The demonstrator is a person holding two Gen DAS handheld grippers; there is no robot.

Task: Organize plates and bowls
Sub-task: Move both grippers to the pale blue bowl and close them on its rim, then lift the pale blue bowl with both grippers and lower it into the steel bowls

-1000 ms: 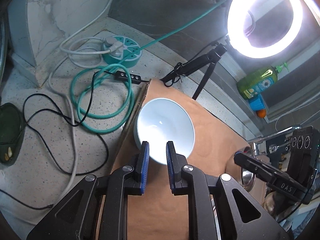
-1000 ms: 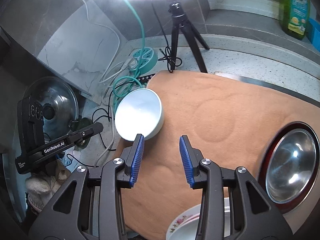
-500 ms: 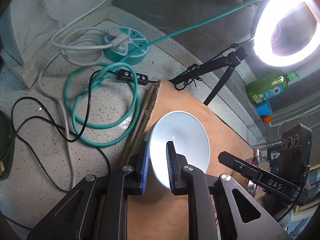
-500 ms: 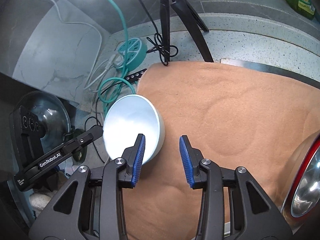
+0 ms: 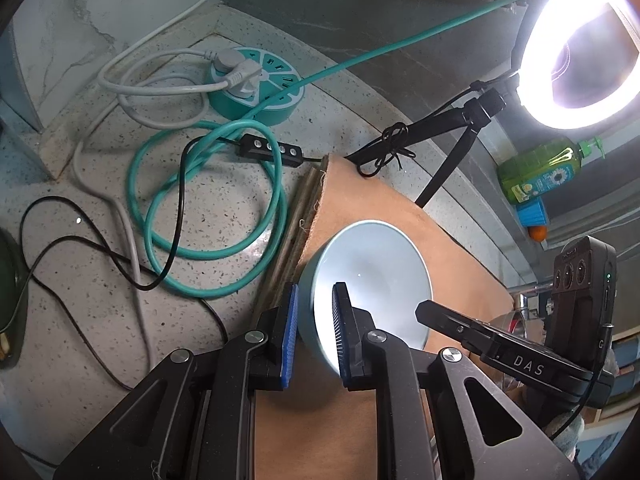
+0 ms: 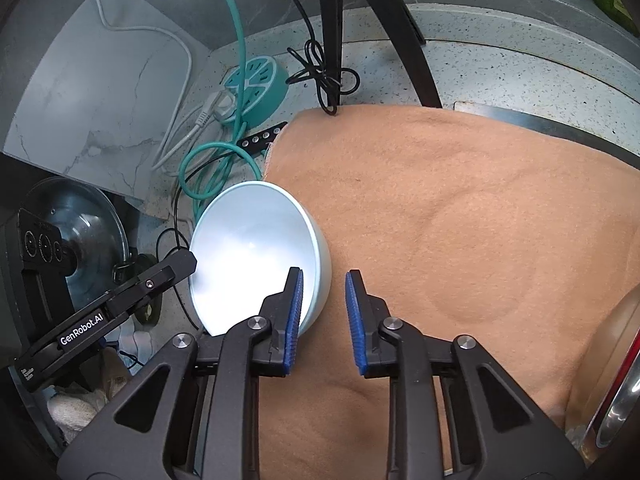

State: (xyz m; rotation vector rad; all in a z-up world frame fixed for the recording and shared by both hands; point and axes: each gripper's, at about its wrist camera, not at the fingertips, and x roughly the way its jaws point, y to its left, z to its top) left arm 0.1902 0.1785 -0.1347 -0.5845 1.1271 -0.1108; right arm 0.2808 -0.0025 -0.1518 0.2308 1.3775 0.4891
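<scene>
Bowl gripped at two points of its rim, at the left edge of the cloth.

Pale blue bowl (image 5: 372, 276) sits tilted at the left border of the tan cloth (image 6: 460, 208), close to the coiled teal cable (image 5: 208, 208) and the round teal power strip (image 5: 256, 88) on the speckled counter (image 5: 100, 280). Left gripper (image 5: 314, 332) is clenched on the bowl wall: one blue pad lies outside the rim, the other inside, both pressed against it. Right gripper (image 6: 324, 316) has just been closing, with the bowl's near rim between its jaws; one pad stands inside the bowl against the wall, while the other shows a gap to the outer wall, so firm contact on that side cannot be confirmed. Ring light (image 5: 580, 44) on its tripod (image 6: 332, 32) stands behind the cloth. Green bottle (image 5: 540, 168) stands on the ledge beyond. Red-rimmed steel dish (image 6: 616, 400) lies at the cloth's right edge.
</scene>
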